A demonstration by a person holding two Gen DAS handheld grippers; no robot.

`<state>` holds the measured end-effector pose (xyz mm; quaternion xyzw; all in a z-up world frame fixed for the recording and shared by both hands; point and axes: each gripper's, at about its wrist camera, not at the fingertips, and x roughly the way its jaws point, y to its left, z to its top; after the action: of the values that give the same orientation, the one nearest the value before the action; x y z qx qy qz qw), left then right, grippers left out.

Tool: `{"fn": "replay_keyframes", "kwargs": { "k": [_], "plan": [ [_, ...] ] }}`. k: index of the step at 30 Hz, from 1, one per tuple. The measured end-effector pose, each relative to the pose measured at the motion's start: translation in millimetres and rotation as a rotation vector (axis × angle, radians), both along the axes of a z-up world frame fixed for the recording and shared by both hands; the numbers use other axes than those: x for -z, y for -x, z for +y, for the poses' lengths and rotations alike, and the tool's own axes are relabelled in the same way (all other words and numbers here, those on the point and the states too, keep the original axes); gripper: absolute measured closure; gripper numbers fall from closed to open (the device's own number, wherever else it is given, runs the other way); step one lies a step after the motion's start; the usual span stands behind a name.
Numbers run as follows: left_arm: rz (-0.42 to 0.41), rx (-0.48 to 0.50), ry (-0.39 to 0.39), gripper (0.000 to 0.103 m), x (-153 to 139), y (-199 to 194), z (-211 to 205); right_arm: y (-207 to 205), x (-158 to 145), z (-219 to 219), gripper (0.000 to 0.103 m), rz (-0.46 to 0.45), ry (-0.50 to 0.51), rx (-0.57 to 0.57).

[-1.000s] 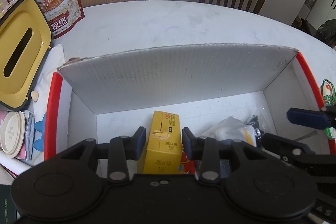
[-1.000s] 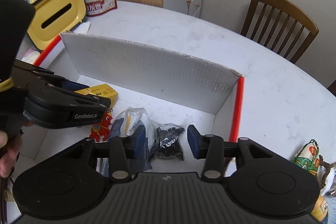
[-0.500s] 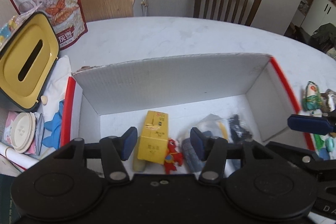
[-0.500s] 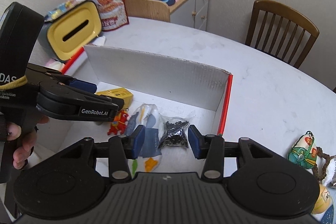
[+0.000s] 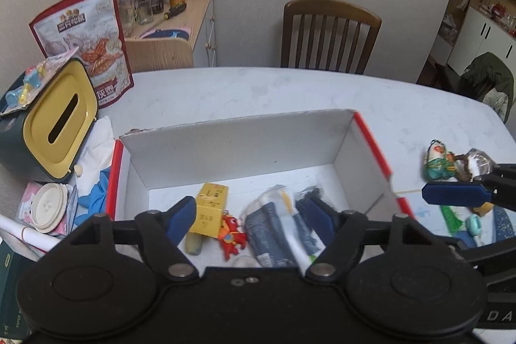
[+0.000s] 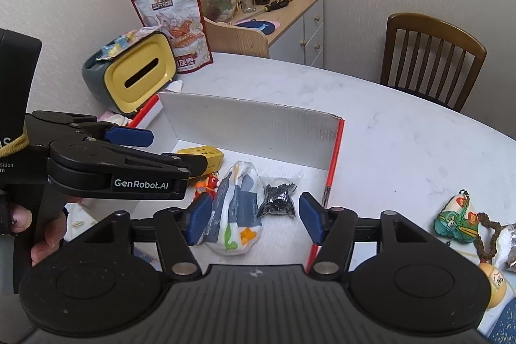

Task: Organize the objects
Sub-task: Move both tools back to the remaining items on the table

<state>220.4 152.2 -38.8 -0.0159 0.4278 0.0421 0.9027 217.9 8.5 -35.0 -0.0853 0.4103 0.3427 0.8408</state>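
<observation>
Two handheld grippers hover above an open white box on a table. The left gripper and right gripper have just been opening; both gape wide, empty. A yellow carton, pouch and black packet lie inside. Loose trinkets remain outside; reaching right could clip the box wall.
</observation>
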Motion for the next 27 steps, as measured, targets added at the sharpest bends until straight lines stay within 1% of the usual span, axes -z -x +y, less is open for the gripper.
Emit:
{"fn": "replay_keyframes", "kwargs": {
  "k": [5,8,11,15,22,27],
  "plan": [
    [-0.031,-0.003,0.005,0.021,-11.2,14.4,-15.0,11.9,-10.1,-18.5,0.037,-0.018,-0.021,-0.014],
    [-0.049,0.004,-0.002,0.018,-17.1,22.6,-26.8,18.0,-16.1,-31.8,0.032,-0.026,-0.042,-0.019],
    [-0.074,0.004,-0.013,0.013,-23.4,31.2,-39.4,22.6,-21.8,-47.1,0.031,-0.030,-0.065,-0.019],
    [-0.108,0.010,-0.032,0.011,-32.0,41.8,-59.8,27.8,-28.6,-70.6,0.028,-0.034,-0.091,-0.012],
    [-0.140,0.012,-0.009,0.002,-40.3,55.6,-90.7,37.8,-40.1,-115.5,0.026,-0.048,-0.138,-0.004],
    [-0.155,0.027,-0.008,0.001,-42.6,61.2,-116.4,47.2,-45.2,-149.2,0.023,-0.071,-0.146,0.006]
  ]
}}
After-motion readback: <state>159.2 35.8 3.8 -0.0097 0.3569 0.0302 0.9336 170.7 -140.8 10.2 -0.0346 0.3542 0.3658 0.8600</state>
